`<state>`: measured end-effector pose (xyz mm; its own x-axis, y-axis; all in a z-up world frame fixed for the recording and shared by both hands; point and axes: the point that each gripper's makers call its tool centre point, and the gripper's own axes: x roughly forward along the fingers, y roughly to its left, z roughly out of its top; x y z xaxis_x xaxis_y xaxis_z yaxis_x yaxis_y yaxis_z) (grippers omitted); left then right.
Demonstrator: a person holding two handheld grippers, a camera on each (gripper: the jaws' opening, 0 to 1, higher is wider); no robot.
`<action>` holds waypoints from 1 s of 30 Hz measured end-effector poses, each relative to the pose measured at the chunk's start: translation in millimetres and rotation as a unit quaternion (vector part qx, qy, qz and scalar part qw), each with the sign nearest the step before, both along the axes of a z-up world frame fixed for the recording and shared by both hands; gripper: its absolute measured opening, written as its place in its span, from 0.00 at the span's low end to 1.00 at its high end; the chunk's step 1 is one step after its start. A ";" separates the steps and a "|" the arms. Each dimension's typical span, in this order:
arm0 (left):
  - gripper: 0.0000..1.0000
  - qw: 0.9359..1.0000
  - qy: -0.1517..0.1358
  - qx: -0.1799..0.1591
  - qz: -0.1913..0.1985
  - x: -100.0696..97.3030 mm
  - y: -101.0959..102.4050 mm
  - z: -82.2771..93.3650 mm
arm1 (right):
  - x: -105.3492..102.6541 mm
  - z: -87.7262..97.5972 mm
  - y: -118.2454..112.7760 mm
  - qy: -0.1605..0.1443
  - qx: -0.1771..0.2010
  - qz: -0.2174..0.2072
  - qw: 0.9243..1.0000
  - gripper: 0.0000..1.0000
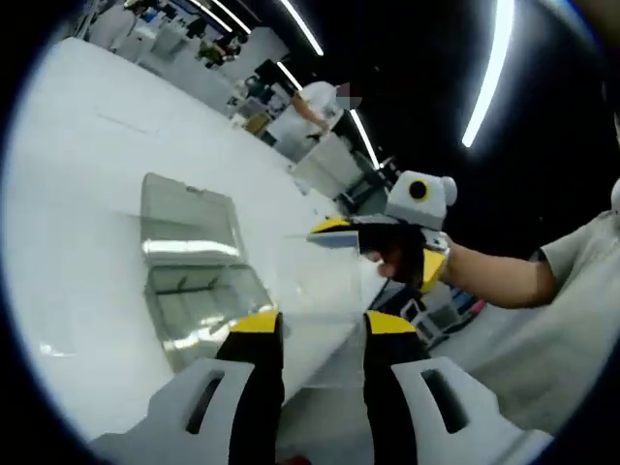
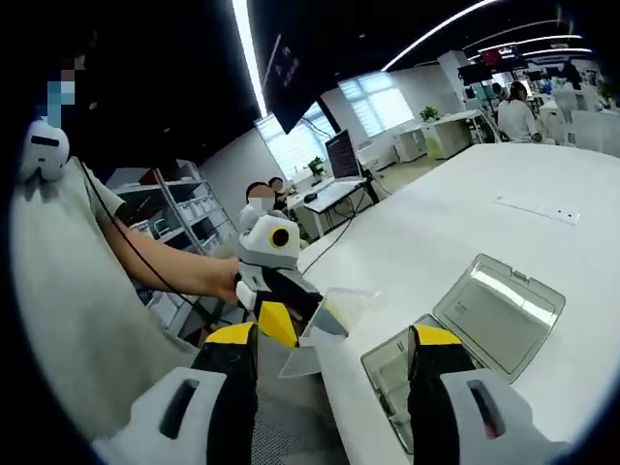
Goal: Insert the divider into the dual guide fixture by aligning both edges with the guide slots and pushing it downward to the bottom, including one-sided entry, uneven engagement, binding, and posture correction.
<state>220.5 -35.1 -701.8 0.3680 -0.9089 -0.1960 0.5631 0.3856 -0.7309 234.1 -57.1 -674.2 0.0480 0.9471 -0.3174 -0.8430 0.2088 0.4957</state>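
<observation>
Just beyond left gripper, divider

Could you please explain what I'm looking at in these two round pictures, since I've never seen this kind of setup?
A person holds a two-jaw gripper in each hand; a fisheye camera rides on each. The left gripper view looks along the left gripper and catches the right gripper opposite; the right gripper view looks along the right gripper toward the left gripper. On the white table sits a clear plastic box with an open lid. Each gripper's jaws seem to hold an edge of a clear sheet, probably the divider.
</observation>
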 end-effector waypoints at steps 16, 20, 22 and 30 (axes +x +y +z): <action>0.28 0.998 -0.033 -0.038 -0.031 -4.3 -17.1 32.0 | -12.1 18.6 12.1 0.058 0.059 0.027 0.996 0.61; 0.28 0.997 -0.041 -0.046 -0.037 -5.7 -22.1 38.2 | -9.5 21.0 12.9 0.068 0.071 0.022 0.995 0.60; 0.28 0.997 -0.042 -0.049 -0.039 -6.0 -23.5 39.8 | -9.0 22.9 13.5 0.072 0.077 0.020 0.994 0.59; 0.28 0.997 -0.041 -0.053 -0.042 -6.1 -26.1 41.3 | -9.1 26.4 14.9 0.090 0.094 0.021 0.991 0.49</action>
<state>214.4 -61.2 -660.5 0.2996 -0.9514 -0.0706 0.6495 0.2577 -0.7153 225.0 -42.2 -647.8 -0.0343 0.9904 -0.1341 -0.7439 0.0643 0.6651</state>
